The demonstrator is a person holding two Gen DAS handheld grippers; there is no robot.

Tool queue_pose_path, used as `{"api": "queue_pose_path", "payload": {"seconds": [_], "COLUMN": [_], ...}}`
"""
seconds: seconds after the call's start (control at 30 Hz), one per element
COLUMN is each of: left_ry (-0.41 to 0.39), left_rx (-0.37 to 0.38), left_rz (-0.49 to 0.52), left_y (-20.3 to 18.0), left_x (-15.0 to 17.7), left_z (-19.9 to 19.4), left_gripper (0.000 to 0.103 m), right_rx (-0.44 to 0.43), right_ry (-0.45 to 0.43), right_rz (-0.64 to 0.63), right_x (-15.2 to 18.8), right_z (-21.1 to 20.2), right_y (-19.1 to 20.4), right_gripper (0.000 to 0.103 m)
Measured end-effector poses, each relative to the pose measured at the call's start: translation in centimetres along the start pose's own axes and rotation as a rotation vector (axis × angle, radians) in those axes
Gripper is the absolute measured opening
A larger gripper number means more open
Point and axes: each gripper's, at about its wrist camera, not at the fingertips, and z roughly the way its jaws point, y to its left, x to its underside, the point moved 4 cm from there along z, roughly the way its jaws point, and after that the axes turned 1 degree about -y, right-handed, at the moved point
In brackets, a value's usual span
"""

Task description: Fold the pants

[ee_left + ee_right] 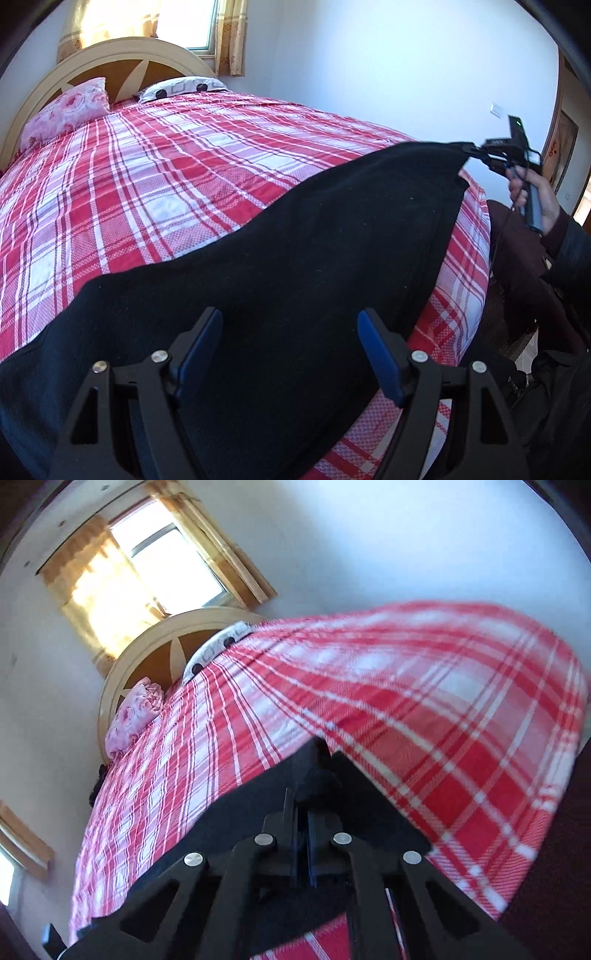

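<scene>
Black pants point(295, 266) lie spread across the near part of a bed with a red and white plaid cover point(166, 177). My left gripper point(290, 332) is open, its blue pads point(201, 347) just above the pants near the front edge, holding nothing. My right gripper point(476, 149) is shut on the far right corner of the pants and lifts it off the bed. In the right wrist view the right gripper point(304, 812) is shut with black pants cloth point(314, 760) pinched between its fingers, above the plaid cover point(406, 709).
A pink floral pillow point(66, 110) and a white pillow with black dots point(181, 88) lie at the cream and brown headboard point(122, 59). A curtained window point(147, 572) is behind it. A white wall point(369, 55) runs along the bed's right side.
</scene>
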Motion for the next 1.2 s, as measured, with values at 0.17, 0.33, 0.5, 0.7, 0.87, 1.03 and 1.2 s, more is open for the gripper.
{"api": "queue_pose_path", "payload": {"seconds": [0.17, 0.33, 0.5, 0.7, 0.87, 1.03, 1.2], "left_ry": [0.001, 0.011, -0.002, -0.009, 0.008, 0.030, 0.028], "left_rx": [0.025, 0.039, 0.036, 0.014, -0.005, 0.014, 0.032], "left_rz": [-0.013, 0.001, 0.015, 0.105, 0.194, 0.163, 0.128], "left_y": [0.1, -0.1, -0.3, -1.8, -3.2, -2.7, -2.4], "left_x": [0.3, 0.6, 1.1, 1.3, 1.8, 2.1, 2.1], "left_z": [0.0, -0.2, -0.8, -0.9, -0.5, -0.2, -0.3], "left_gripper": [0.078, 0.078, 0.078, 0.078, 0.078, 0.074, 0.069], "right_rx": [0.040, 0.086, 0.165, 0.029, -0.196, -0.237, -0.262], "right_ry": [0.023, 0.111, 0.075, 0.117, 0.257, 0.353, 0.389], "right_rz": [0.044, 0.106, 0.074, 0.030, -0.047, -0.048, -0.020], "right_x": [1.4, 3.3, 3.7, 6.8, 11.3, 14.2, 16.1], "right_z": [-0.9, 2.1, 0.0, -3.1, -0.9, 1.4, 1.8], "right_y": [-2.4, -5.1, -4.5, 0.2, 6.9, 9.4, 9.9], "right_gripper": [0.004, 0.006, 0.046, 0.047, 0.047, 0.047, 0.046]}}
